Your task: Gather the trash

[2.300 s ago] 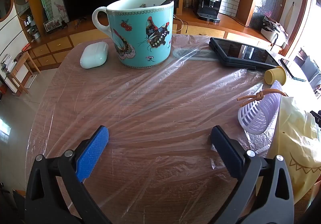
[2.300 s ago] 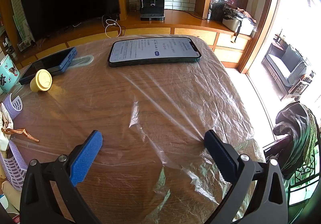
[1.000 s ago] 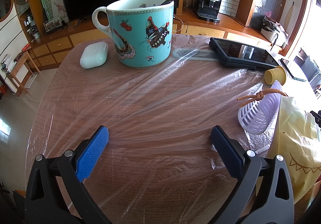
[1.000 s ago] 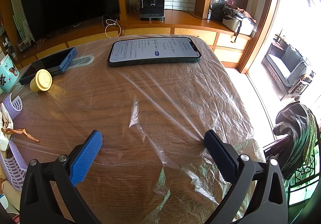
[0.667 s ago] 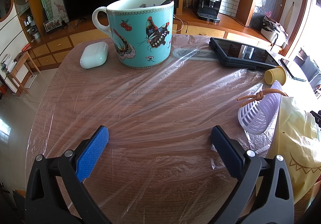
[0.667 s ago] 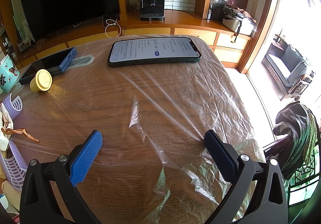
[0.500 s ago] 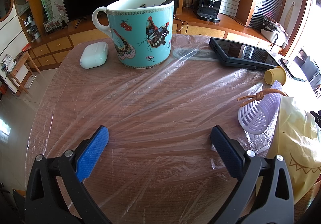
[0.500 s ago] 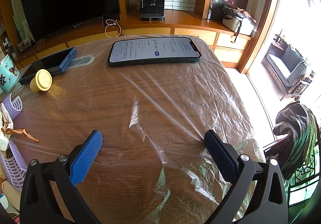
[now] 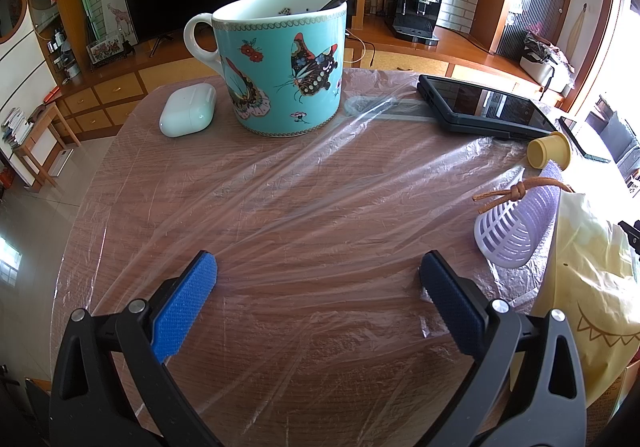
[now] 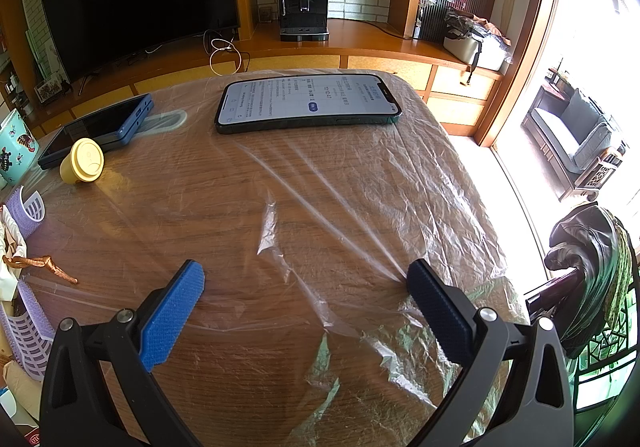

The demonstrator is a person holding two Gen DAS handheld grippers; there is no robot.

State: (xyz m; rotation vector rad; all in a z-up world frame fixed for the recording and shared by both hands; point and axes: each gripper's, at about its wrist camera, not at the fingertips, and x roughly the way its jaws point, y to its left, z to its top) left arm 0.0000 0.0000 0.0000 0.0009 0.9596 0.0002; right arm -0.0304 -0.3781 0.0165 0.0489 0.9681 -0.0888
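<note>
Living room, round wood surface (image 9: 120, 175) under clear plastic wrap (image 9: 320, 207). Yellow capsule (image 10: 82, 161) lying near far left edge, beside blue phone (image 10: 100, 127). Left hand-held gripper (image 9: 318, 271), right hand-held gripper (image 10: 306, 279) both hovering released, gaping wide. Capsule looking light, stiff, likely rolling; pinching across body probably safest.

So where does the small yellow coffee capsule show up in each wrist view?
Left wrist: yellow coffee capsule at the right edge, in front of the dark phone.
Right wrist: capsule at far left, beside that phone.
Shared landmark: coffee machine.
</note>
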